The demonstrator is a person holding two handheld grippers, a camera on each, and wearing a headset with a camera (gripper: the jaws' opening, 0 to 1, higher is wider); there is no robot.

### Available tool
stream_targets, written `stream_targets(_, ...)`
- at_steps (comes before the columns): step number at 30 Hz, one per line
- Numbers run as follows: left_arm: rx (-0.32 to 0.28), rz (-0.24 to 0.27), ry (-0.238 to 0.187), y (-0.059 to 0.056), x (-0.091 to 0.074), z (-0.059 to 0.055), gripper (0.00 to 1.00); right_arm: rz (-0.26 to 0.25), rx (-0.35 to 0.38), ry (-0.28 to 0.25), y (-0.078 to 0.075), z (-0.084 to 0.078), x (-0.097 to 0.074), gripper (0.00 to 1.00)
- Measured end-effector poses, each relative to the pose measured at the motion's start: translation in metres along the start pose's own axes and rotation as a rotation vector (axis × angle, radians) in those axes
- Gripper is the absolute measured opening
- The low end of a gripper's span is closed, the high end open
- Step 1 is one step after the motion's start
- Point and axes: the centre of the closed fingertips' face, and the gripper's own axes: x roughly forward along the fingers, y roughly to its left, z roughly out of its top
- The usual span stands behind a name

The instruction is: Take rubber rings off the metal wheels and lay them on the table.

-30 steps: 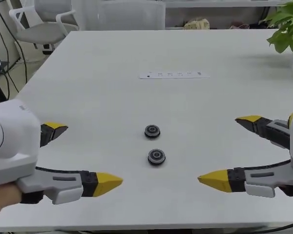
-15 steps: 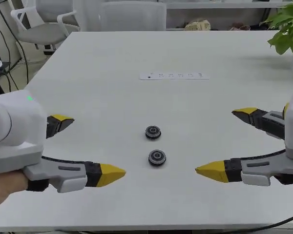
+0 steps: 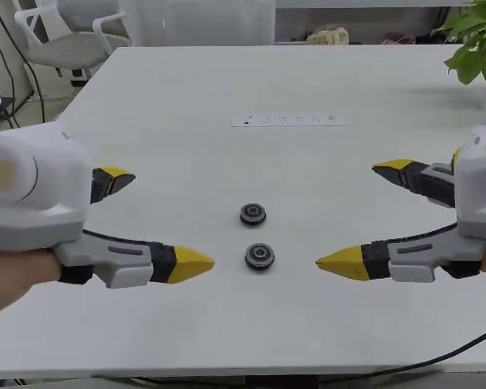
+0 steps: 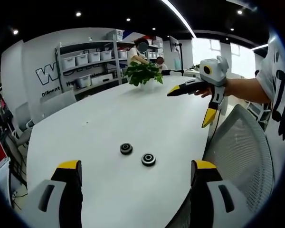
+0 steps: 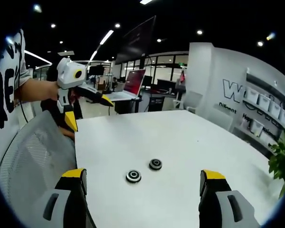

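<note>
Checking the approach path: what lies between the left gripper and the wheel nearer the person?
Nothing; in the head view the table between the left gripper and that wheel is bare.

An open-plan office: a wide pale grey desk (image 3: 308, 73) with a built-in white socket strip (image 3: 289, 121), white swivel chairs (image 3: 65, 55) far left, a leafy green potted plant (image 3: 478, 44) far right, grey shelving with white storage boxes (image 4: 88, 64), an open laptop (image 5: 134, 81), and recessed ceiling spotlights (image 5: 118, 25).
</note>
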Motion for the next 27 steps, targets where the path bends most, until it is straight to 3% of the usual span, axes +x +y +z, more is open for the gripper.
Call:
stream_targets(16, 0.059, -0.057, 0.027, 0.002, 0.027, 0.001, 0.91, 0.049, -0.008, -0.003, -0.008, -0.001, 0.020, 0.97)
stream_targets(27, 0.089, -0.108, 0.050, 0.003, 0.044, -0.004, 0.87, 0.079, -0.006, 0.017, -0.011, -0.017, 0.036, 0.95)
